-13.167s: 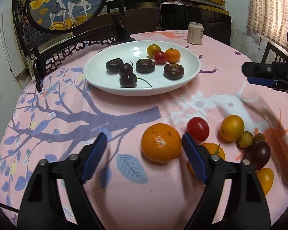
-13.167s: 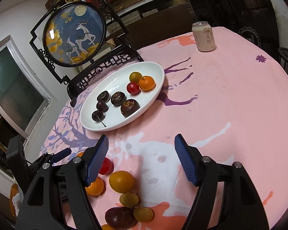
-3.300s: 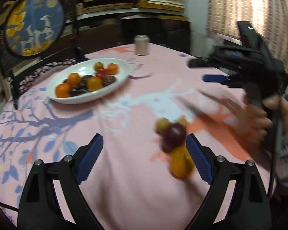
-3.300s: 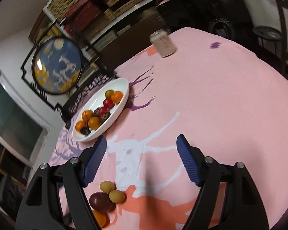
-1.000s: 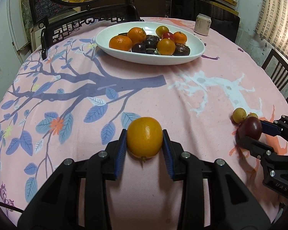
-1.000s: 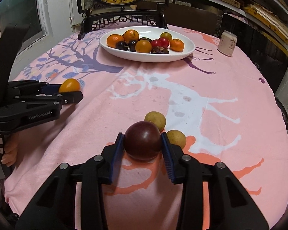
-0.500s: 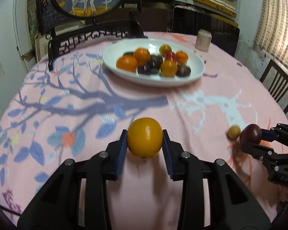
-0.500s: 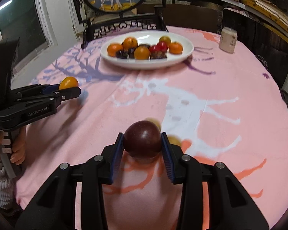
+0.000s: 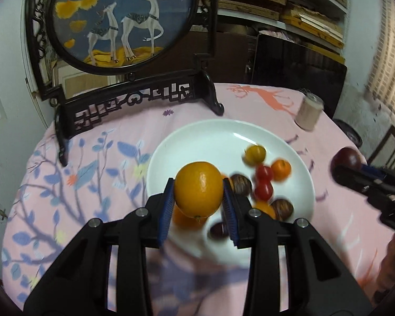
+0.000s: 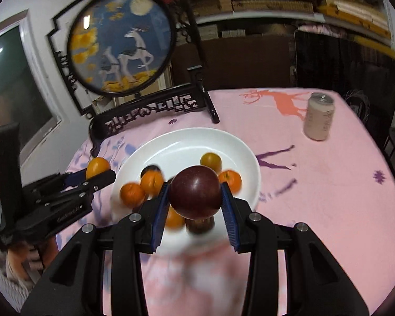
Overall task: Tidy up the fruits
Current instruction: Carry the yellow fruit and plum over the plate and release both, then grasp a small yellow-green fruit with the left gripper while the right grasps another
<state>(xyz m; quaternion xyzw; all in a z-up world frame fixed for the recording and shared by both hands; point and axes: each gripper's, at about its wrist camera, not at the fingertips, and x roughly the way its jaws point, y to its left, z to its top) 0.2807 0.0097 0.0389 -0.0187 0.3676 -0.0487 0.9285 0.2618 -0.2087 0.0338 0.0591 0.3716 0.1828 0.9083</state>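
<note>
My left gripper (image 9: 198, 200) is shut on an orange fruit (image 9: 198, 188) and holds it above the near left part of the white plate (image 9: 210, 137). My right gripper (image 10: 195, 205) is shut on a dark purple plum (image 10: 195, 195) above the plate's (image 10: 187, 142) near edge. The plate holds several oranges, red tomatoes and dark fruits. In the left wrist view the right gripper and plum (image 9: 346, 158) show at the right; in the right wrist view the left gripper's orange (image 10: 98, 167) shows at the left.
A round deer picture in a black carved stand (image 9: 123, 21) rises just behind the plate. A beige drink can (image 10: 319, 117) stands at the back right of the pink tablecloth. Dark chairs and shelves lie beyond the table.
Both grippers have moved forward with their fruits, from over the near cloth to above the plate. The small yellow fruits on the cloth are out of view.
</note>
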